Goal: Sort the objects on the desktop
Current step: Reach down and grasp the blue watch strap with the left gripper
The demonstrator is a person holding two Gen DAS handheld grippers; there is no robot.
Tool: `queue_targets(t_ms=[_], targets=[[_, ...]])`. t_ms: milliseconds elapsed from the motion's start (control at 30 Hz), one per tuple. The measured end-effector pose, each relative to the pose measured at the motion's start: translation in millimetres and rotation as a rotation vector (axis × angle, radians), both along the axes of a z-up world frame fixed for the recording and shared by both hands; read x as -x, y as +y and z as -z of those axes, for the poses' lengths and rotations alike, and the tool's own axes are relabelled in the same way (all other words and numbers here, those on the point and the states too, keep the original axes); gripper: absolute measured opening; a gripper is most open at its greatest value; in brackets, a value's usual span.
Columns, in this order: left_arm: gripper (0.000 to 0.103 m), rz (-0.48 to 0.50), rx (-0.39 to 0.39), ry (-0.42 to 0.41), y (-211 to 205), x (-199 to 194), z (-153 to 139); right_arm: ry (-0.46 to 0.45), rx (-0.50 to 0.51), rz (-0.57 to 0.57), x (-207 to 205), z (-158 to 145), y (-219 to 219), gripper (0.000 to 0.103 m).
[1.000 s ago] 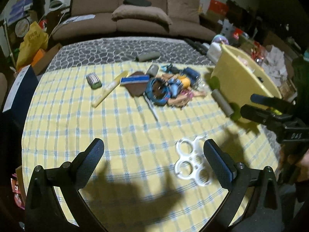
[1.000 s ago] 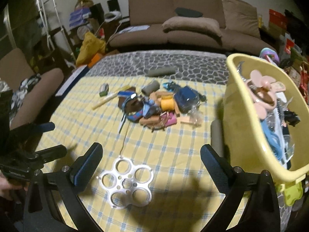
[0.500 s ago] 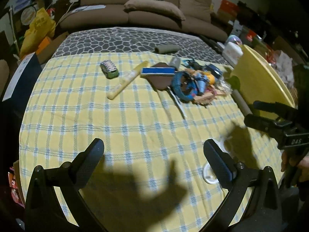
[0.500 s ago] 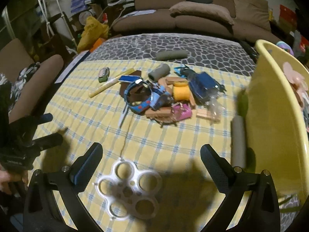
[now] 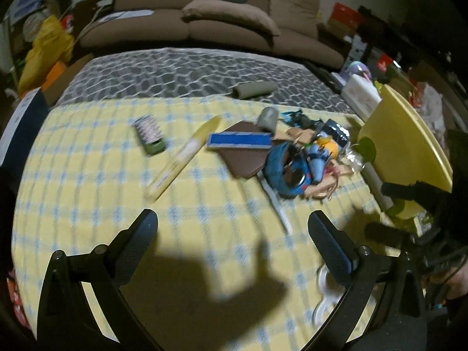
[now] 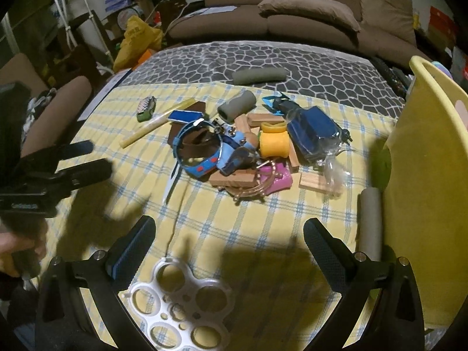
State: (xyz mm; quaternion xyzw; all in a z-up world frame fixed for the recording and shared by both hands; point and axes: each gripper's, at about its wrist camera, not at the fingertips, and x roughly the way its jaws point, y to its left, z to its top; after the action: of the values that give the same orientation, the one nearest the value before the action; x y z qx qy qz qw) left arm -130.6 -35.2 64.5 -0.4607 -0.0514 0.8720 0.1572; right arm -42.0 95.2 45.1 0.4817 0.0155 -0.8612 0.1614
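Both wrist views over a table (image 6: 263,234) covered by a yellow-and-blue checked cloth. The left tool (image 5: 232,234) hovers above bare cloth with its jaws spread wide and nothing between them; the right tool (image 6: 228,237) is likewise spread wide and empty, directly above a white plastic ring holder (image 6: 178,307) lying flat at the near edge. A heap of small objects sits mid-table: a blue strap (image 6: 199,152), a yellow spool (image 6: 273,144), wooden blocks (image 6: 234,178), a pink piece (image 6: 278,177) and a dark blue pouch (image 6: 314,133). Apart, to the left of the heap, lie a yellow stick (image 5: 184,158) and a small green case (image 5: 150,139). A yellow basket (image 6: 424,175) stands at the right edge, with a grey roll (image 6: 370,222) lying against its wall.
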Motion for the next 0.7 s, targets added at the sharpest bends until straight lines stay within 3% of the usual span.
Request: queue_targets(t_ms=[100,367,500,600,667,700], targets=[[0.098,0.043,0.016,0.010,21,16,6,-0.007,0.007,0.003,2,1,4,0.102],[0.069,0.118,0.027,-0.003,61,42,21,-0.014,0.032,0.007,2,2,11,0.102],[0.058,0.150,0.073,-0.003,77,44,31,-0.018,0.043,0.012,4,4,15,0.102],[0.041,0.161,0.053,-0.003,81,43,31,-0.020,0.047,0.016,6,5,16,0.102],[0.023,0.151,0.072,0.002,82,42,30,-0.018,0.046,0.017,6,5,17,0.102],[0.023,0.150,0.059,0.002,80,42,28,-0.018,0.045,0.018,6,5,18,0.102]])
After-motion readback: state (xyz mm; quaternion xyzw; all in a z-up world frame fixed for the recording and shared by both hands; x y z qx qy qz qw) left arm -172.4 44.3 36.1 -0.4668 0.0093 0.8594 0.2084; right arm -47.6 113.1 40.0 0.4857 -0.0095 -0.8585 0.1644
